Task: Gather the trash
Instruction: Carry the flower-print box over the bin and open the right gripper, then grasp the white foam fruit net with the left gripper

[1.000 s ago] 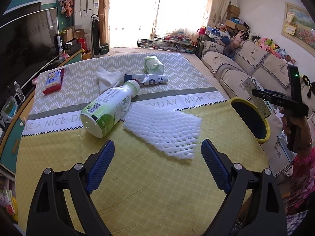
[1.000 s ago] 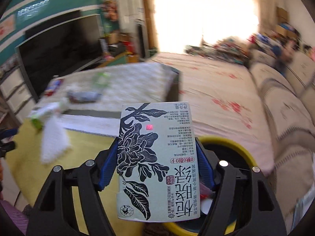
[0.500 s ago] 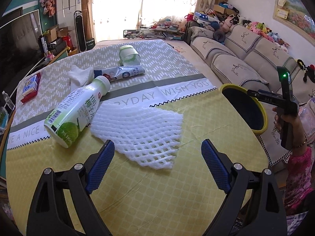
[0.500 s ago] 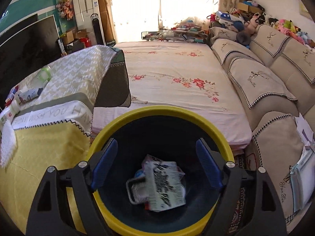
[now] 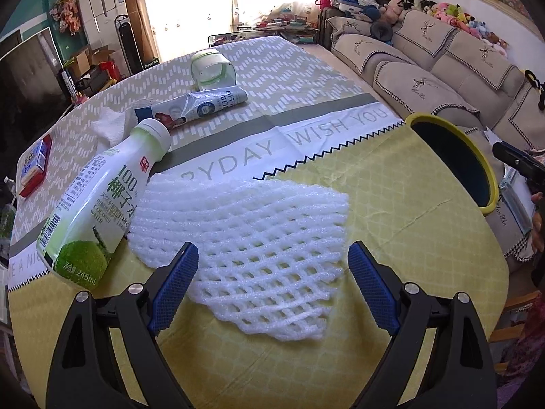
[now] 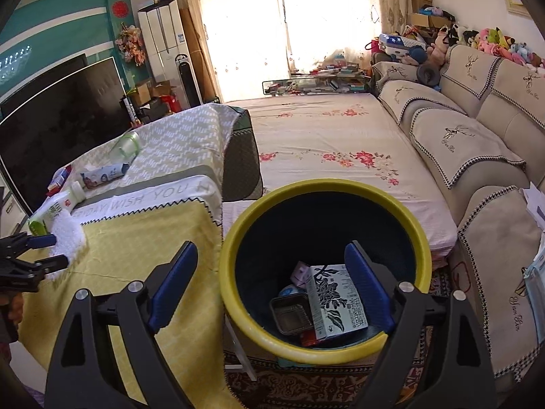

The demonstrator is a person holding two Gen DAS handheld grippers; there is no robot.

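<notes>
My left gripper (image 5: 272, 286) is open, low over the table, its jaws either side of the near part of a white foam net (image 5: 245, 238). A coconut water bottle (image 5: 98, 204) lies on its side just left of the net. Farther back lie a printed tube (image 5: 194, 107), a crumpled white tissue (image 5: 109, 126) and a clear green-rimmed cup (image 5: 213, 71). My right gripper (image 6: 270, 286) is open and empty above the yellow-rimmed bin (image 6: 238, 306), where the flower-printed box (image 6: 337, 301) lies with other trash. The bin also shows in the left wrist view (image 5: 477, 156).
A red and blue packet (image 5: 34, 167) lies at the table's far left edge. The table (image 5: 391, 197) has a yellow and patterned cloth. A sofa (image 6: 477, 143) runs along the right, a floral-covered bed (image 6: 323, 143) behind the bin, a TV (image 6: 58, 119) at left.
My right gripper let go of the flower-printed box, which now lies in the bin, and its jaws stand open. My left gripper moved forward to the foam net.
</notes>
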